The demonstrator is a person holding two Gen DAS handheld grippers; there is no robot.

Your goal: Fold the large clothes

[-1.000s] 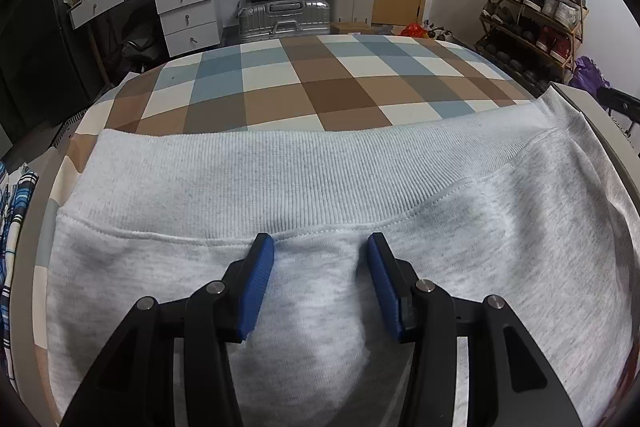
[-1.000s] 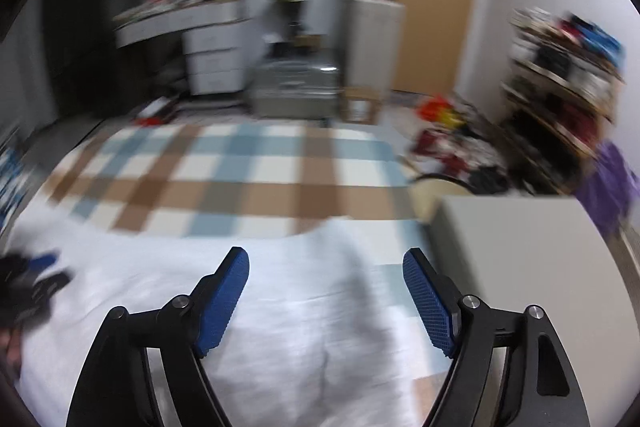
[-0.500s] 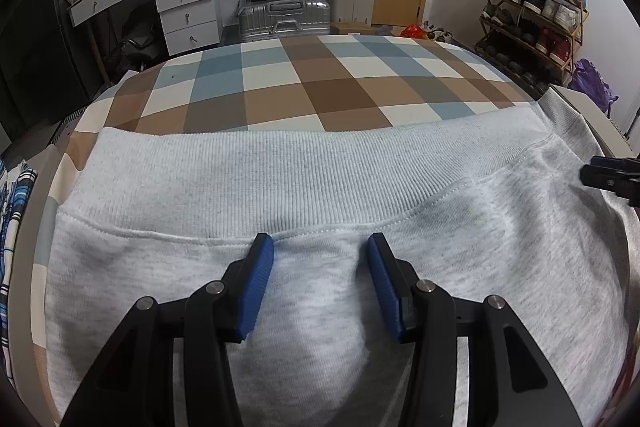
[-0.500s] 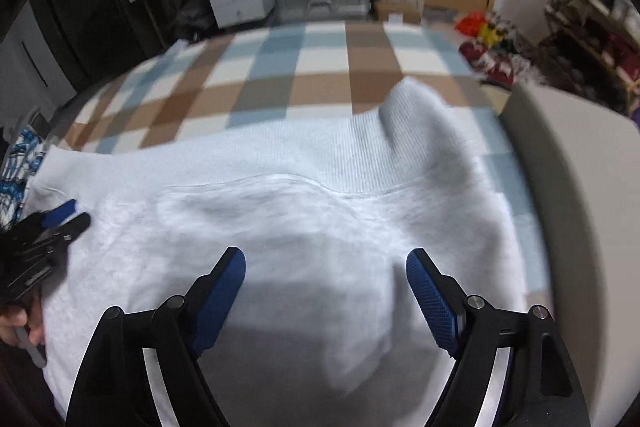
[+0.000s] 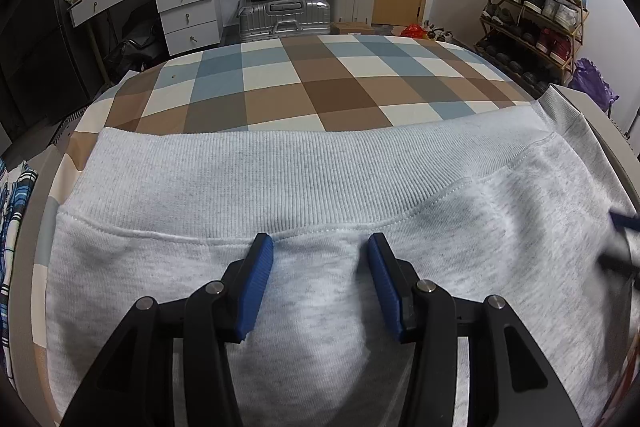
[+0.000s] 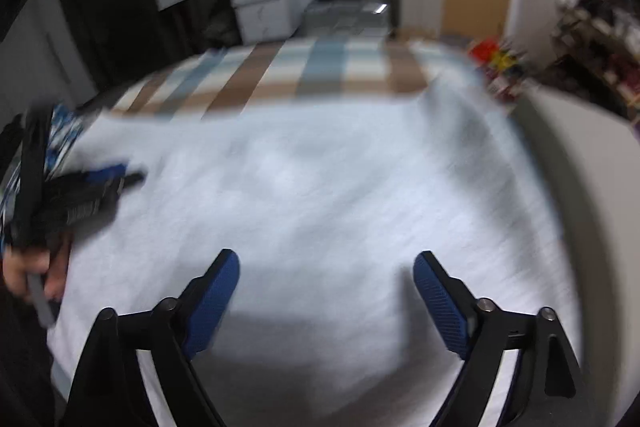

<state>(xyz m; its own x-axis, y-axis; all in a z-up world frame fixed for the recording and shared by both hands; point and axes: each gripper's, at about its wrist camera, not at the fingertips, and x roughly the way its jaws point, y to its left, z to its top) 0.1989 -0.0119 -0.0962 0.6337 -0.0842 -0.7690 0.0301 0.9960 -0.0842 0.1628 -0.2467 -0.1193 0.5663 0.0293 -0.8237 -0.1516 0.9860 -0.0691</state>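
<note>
Grey fleece sweatshirt [image 5: 320, 179] lies flat on the checked bedspread [image 5: 304, 83], unfolded. Left tongs [image 5: 320, 251] half-open, pressing fabric near the ribbed hem; right tongs [image 6: 326, 267], just widening, hold nothing.

Right wrist view motion-blurred throughout; grey sweatshirt [image 6: 320, 187] weave unreadable; right gripper [image 5: 622, 239] cut off, smeared at sweatshirt's right edge
</note>
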